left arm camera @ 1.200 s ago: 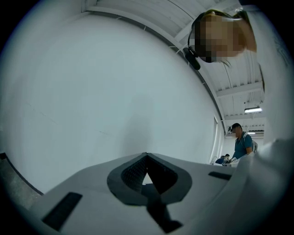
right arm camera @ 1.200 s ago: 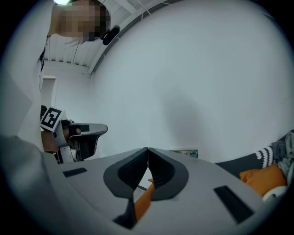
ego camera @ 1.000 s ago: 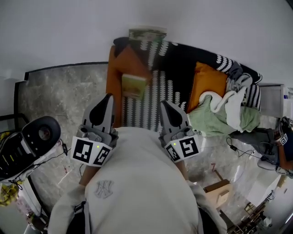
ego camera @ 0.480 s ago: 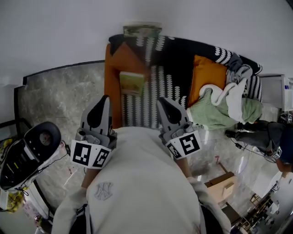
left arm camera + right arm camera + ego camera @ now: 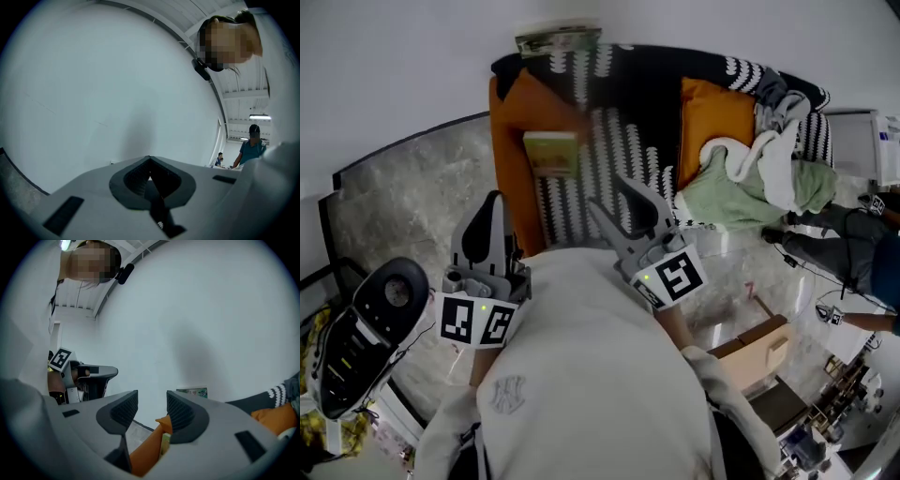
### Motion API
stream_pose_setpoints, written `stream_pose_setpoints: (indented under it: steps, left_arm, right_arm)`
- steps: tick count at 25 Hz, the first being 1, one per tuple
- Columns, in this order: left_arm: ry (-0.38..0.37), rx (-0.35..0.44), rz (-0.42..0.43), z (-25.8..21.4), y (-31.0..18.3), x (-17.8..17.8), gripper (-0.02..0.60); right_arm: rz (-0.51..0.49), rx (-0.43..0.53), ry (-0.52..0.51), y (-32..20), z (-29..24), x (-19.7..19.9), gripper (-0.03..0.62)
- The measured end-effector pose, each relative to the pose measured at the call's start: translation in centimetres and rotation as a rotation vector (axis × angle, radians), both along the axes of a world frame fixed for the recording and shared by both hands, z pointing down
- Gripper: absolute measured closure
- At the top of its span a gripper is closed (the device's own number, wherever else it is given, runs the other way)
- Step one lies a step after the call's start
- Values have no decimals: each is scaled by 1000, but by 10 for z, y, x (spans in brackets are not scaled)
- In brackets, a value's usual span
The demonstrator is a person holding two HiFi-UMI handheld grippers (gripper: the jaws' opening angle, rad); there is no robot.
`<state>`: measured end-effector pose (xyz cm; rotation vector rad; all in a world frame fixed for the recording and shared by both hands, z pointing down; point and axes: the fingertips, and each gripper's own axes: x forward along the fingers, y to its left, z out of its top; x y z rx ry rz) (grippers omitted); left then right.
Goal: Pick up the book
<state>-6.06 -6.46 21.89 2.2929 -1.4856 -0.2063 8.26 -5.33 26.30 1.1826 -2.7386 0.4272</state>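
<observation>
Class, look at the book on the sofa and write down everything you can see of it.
The book is rectangular, with a yellow-green cover whose print is too blurred to read. It looks closed and rests on the orange cushion, its right edge meeting the black-and-white throw. Whether it lies flat or leans cannot be told. Nothing else touches it.

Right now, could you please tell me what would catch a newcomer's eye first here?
The black-and-white patterned sofa with its orange cushions fills the top of the head view, a yellow-green book lying near its left end. Nearer the person, the right gripper has jaws that have just been opening, with nothing between them.
</observation>
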Motion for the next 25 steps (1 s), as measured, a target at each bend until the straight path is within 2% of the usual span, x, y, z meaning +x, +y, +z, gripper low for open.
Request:
stream_pose_setpoints:
  steps: [6,13,18,21,25]
  left_arm:
    - [8,-12,13,4,-7,6,580]
    - [16,-81,-4,21,-8,8,578]
    - [0,-125,-3,39,-9,15,580]
    - [-25,-136,-7,53,-14,14,580]
    - [-23,-160,-3,74,-16,21,580]
  right_arm:
    - [21,-19,12,-6,8,9,406]
    - [-7,-42,36,-26,31,14,388]
    - [-39,-75,92,-55,77,21,363]
    - [-72,-115,95,-66,114,19,343]
    - [-106,-159,99,-81,164,12,336]
